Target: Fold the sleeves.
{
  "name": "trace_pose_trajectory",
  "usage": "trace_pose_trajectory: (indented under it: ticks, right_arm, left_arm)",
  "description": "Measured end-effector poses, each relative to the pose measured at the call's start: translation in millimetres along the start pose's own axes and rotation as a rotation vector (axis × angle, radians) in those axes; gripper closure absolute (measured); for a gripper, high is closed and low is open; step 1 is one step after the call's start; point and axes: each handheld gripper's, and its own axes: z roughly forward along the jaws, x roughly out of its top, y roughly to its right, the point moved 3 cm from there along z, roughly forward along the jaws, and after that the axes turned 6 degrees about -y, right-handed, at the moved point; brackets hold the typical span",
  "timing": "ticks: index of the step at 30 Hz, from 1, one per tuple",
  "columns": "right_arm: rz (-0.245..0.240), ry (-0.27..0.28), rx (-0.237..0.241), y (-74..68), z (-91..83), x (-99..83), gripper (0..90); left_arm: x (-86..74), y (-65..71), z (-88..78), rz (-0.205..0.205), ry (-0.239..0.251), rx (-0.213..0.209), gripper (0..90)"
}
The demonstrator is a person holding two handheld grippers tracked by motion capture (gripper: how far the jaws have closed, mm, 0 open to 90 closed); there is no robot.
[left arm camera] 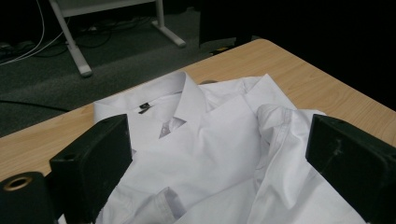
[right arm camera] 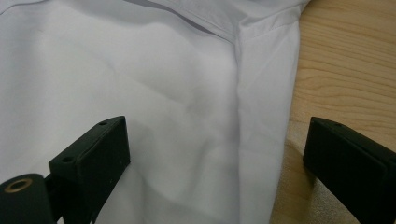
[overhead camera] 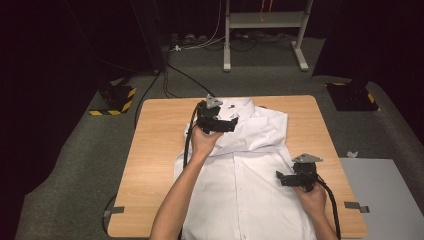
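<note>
Dark studio floor all around, cables and a grey metal stand at the back, and up front a light wooden table with a white button-up dress shirt laid face up, hem hanging over the near edge and collar toward the far edge.

Nearest is the right gripper, hovering by the shirt's side seam close to the table's right edge. Its jaws are spread wide with nothing in them; in the right gripper view the seam runs between them with bare wood on one side.

Further back, the left gripper sits over the chest just short of the collar, jaws also wide and empty. A sleeve already lies folded across the chest.

Looks like a fold in progress, sleeves coming in first. My guess for next: right gripper drops, pinches that side edge and carries it toward the middle, while the left steadies the shoulder area.
</note>
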Motion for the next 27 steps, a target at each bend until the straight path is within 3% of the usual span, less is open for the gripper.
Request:
trace_pose_trajectory:
  ticks: [27]
  right_arm:
    - [0.0,0.0,-0.001,-0.1,-0.1,-0.1,6.9]
  left_arm:
    - [-20.8,-20.7,-38.2,-0.024,0.029,0.061,7.5]
